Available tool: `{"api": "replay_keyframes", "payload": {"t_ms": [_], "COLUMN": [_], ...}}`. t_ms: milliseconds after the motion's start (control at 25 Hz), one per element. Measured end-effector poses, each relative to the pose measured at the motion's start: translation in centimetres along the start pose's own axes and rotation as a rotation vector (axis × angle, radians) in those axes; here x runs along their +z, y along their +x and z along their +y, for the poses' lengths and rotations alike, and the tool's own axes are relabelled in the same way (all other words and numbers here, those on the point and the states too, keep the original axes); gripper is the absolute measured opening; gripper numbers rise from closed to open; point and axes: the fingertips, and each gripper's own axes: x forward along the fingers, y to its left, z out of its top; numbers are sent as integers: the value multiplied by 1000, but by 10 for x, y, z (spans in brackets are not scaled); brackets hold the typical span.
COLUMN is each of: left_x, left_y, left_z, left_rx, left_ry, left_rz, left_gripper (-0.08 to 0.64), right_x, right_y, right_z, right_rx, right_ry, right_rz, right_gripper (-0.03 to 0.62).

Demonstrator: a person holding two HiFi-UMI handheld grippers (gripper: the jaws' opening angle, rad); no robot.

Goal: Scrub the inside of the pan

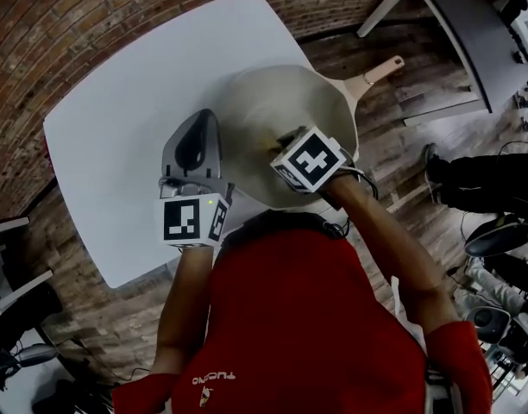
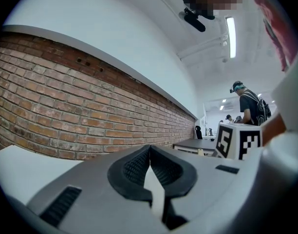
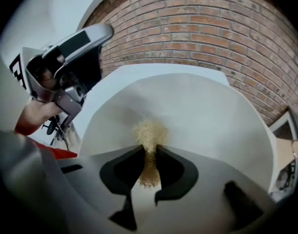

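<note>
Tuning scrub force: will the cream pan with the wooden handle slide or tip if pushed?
Probably slides: the cream wooden-handled pan sits on a smooth white table, left tongs not holding it. Tipping seems unlikely; it looks wide and shallow.

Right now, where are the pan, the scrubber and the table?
pan (image 1: pixel 281 110): head view, bare inside surface.
scrubber (image 3: pixel 149 133): right gripper view, fluffy front end.
table (image 1: pixel 143 102): head view, bare top left of the pan.
</note>
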Motion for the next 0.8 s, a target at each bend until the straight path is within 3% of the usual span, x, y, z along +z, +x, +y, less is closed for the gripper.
{"api": "replay_keyframes", "payload": {"t_ms": [160, 240, 800], "left_x": [0, 1, -1], "left_y": [-2, -3, 4], "left_z": [-1, -2, -13], "left_rx": [4, 6, -24], "left_ry": [7, 8, 12], "left_rz": [5, 4, 13], "left_gripper": [15, 15, 15], "right_x": [-4, -18, -52], "right_y": [19, 23, -7], "right_z": [37, 39, -38], "right_rx": [94, 100, -101], "right_ry": [-106, -125, -263], "right_rz": [63, 131, 273], "right_gripper": [75, 75, 75]}}
